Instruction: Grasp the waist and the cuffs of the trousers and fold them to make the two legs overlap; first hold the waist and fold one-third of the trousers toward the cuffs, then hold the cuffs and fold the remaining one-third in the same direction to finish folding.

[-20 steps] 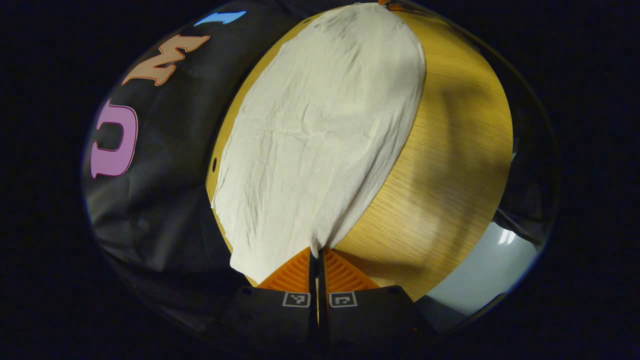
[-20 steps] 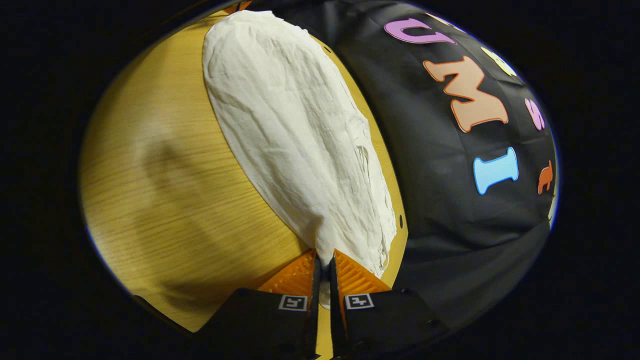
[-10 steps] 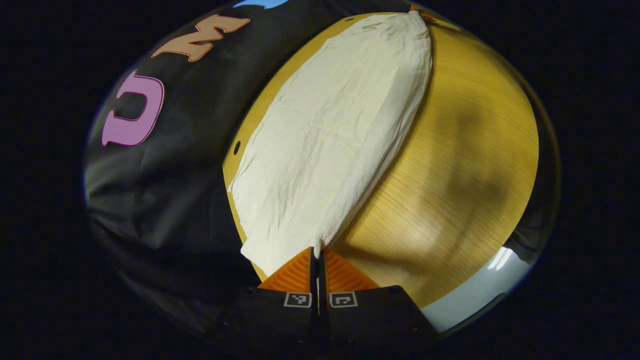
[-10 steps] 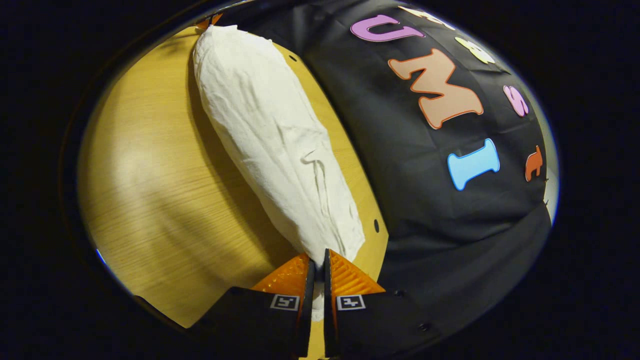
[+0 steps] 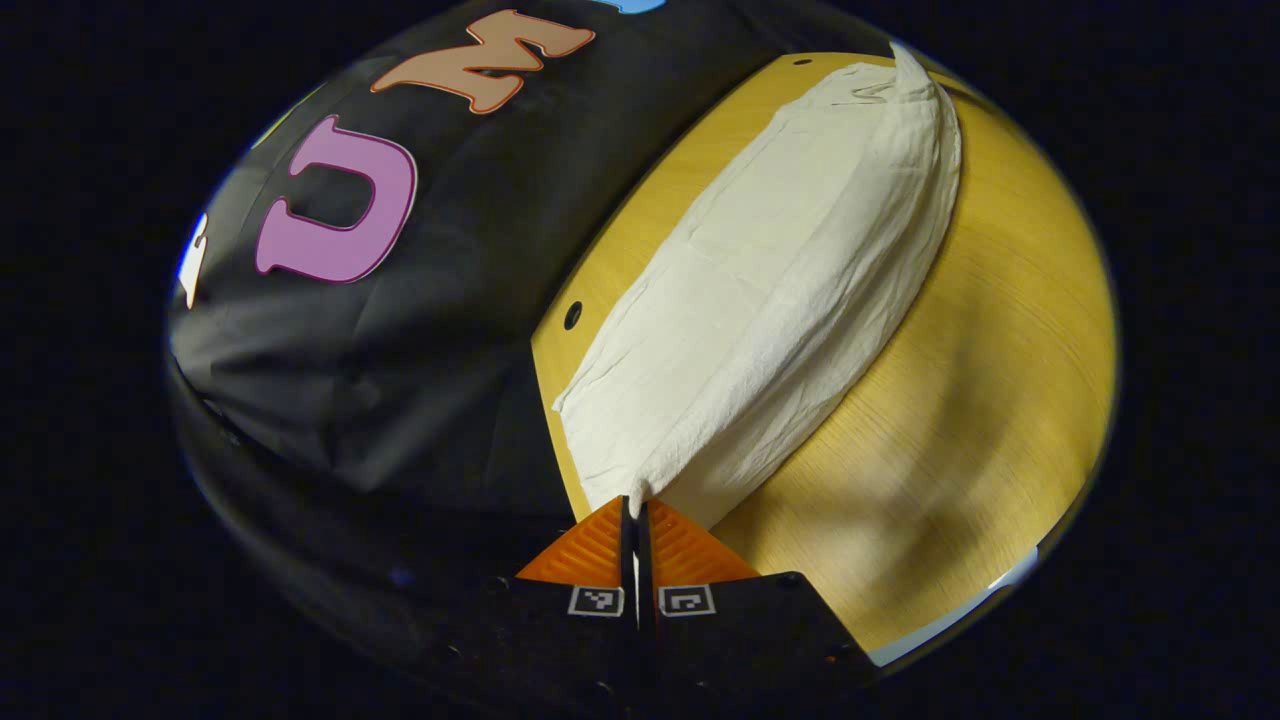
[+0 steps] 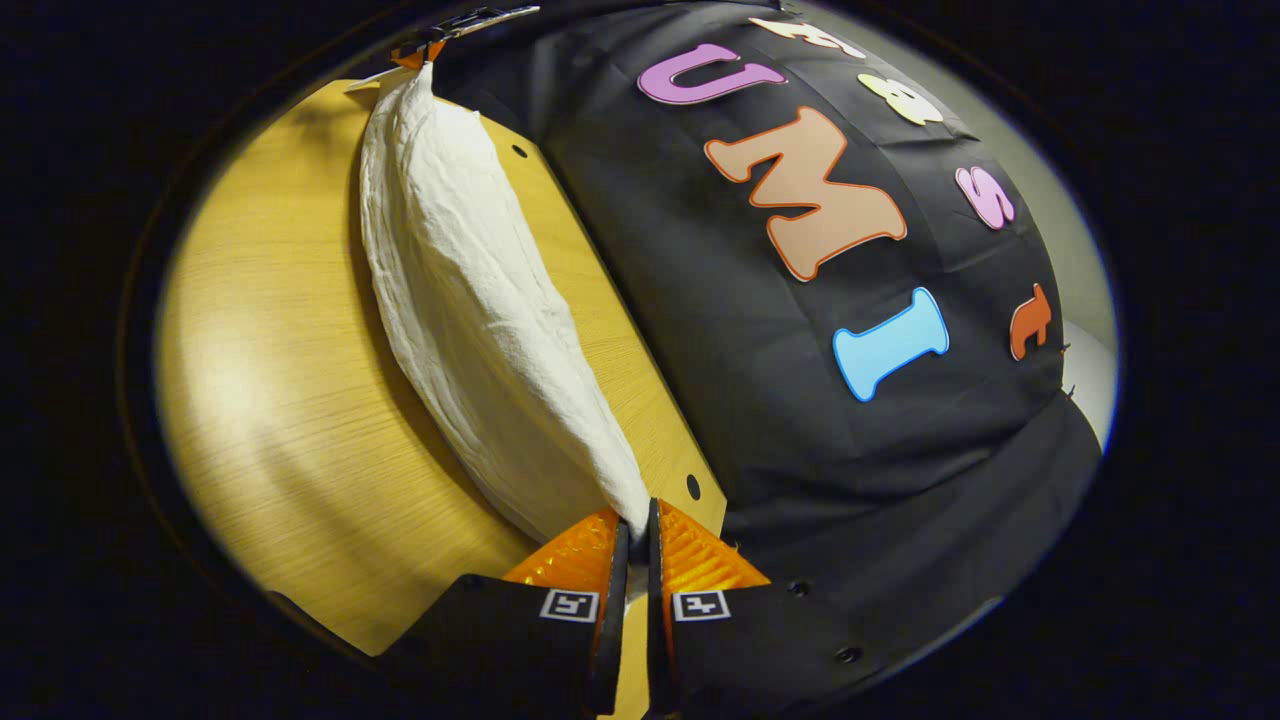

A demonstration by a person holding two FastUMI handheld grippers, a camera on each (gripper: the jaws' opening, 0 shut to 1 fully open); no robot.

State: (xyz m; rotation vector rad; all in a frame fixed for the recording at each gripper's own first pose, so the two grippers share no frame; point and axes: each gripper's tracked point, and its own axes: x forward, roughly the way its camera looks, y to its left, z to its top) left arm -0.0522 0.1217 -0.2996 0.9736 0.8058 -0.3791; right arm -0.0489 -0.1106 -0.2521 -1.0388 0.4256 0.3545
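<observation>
left gripper view: left gripper (image 5: pixel 636 505) clamped on one end of the trousers (image 5: pixel 780 290), stretched lengthwise straight ahead over the table (image 5: pixel 1000 400).
right gripper view: right gripper (image 6: pixel 636 512) pinched on the opposite end, trousers (image 6: pixel 470 300) running away along the table's far edge.

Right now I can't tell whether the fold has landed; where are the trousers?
The trousers hang stretched between both grippers, their lower part on the wooden table by its wall-side edge; the left gripper and right gripper each pinch an end.
</observation>
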